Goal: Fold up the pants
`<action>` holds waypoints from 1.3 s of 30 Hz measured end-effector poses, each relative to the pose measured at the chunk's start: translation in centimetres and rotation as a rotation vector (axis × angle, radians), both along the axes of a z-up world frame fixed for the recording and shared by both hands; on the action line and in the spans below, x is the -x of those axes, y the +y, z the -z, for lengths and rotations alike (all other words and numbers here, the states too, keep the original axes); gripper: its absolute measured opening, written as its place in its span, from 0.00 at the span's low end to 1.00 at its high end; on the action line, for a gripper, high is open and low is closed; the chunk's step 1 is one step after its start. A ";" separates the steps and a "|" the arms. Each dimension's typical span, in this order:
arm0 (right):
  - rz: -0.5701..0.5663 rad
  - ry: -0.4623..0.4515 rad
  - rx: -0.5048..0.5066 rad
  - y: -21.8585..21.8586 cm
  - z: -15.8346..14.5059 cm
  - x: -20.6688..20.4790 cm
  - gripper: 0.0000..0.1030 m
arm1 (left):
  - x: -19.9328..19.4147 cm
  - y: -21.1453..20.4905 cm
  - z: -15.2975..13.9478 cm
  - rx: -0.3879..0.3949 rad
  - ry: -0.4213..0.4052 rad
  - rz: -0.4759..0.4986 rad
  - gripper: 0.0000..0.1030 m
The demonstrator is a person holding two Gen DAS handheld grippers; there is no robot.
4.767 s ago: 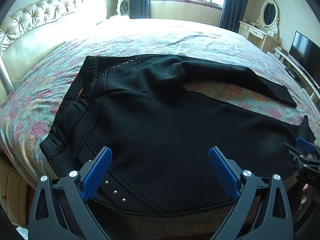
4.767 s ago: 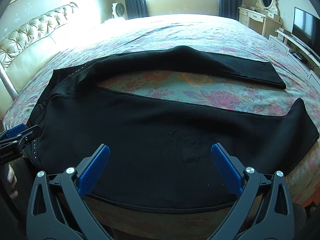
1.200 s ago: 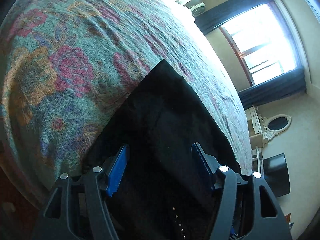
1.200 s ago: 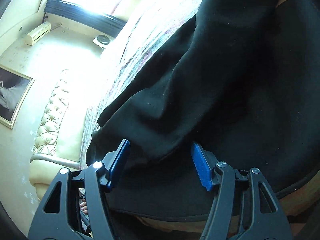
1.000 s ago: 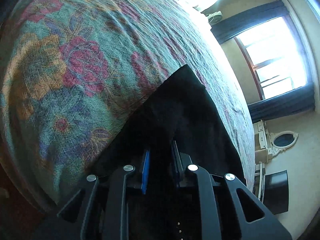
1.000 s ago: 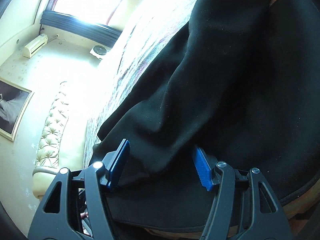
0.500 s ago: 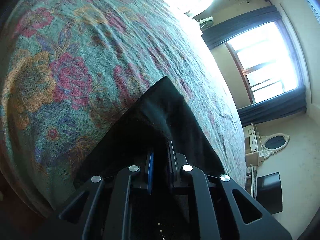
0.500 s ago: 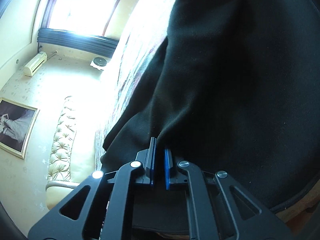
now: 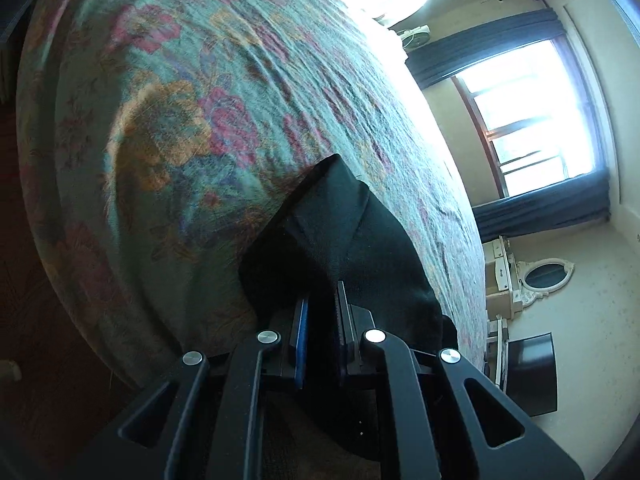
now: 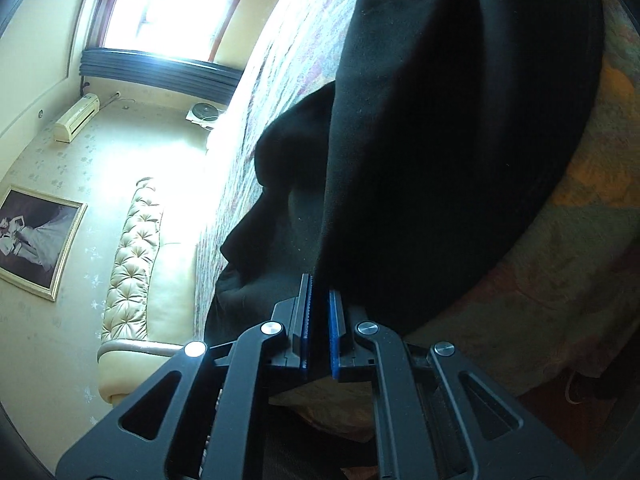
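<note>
Clamping black pants [image 9: 344, 240], left gripper [image 9: 320, 332] and right gripper [image 10: 319, 320] tilt sideways.

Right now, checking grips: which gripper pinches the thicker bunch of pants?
The left gripper: its pads sit wider apart on the pants than the right gripper's.

Blown-out window [image 9: 532, 120] glare, dim shadowed foreground, strong fisheye bending, dark vignetted corners, slight blur

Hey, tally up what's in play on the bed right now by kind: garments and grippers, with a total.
Black pants: 1
Grippers shut on the pants: 2, the left gripper and the right gripper
Floral bedspread: 1
Total: 4
</note>
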State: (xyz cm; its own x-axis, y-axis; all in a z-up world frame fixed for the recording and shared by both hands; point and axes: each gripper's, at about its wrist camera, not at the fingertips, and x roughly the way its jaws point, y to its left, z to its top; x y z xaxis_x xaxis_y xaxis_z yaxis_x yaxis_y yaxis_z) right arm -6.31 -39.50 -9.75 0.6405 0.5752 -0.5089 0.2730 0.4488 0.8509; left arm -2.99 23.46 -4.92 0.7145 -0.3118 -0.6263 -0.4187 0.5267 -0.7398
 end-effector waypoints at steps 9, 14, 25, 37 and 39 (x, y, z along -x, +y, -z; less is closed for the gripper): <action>-0.016 0.008 0.043 -0.3 -0.3 1.1 0.01 | 0.0 -0.4 0.2 -0.095 0.029 0.027 0.11; -0.096 0.009 -0.042 1.8 -0.3 0.2 0.35 | -0.5 -1.7 -0.8 -0.157 0.010 0.061 0.11; -0.158 0.032 -0.095 7.8 1.2 -2.3 0.32 | -0.7 -1.2 1.3 -0.129 0.076 0.045 0.15; -0.162 0.026 -0.051 5.8 0.0 -0.3 0.27 | 0.7 -0.3 0.8 -0.196 0.096 0.030 0.41; -0.108 -0.030 0.024 2.7 -2.7 0.2 0.33 | 1.6 0.3 -0.3 -0.274 0.092 -0.009 0.46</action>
State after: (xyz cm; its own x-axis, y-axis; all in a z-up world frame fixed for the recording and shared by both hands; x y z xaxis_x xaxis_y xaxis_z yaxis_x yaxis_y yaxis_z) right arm -6.53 -36.83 -7.01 0.5906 0.6295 -0.5048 0.1962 0.4948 0.8466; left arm -4.64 23.77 -4.66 0.6527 -0.1158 -0.7488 -0.4834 0.6973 -0.5292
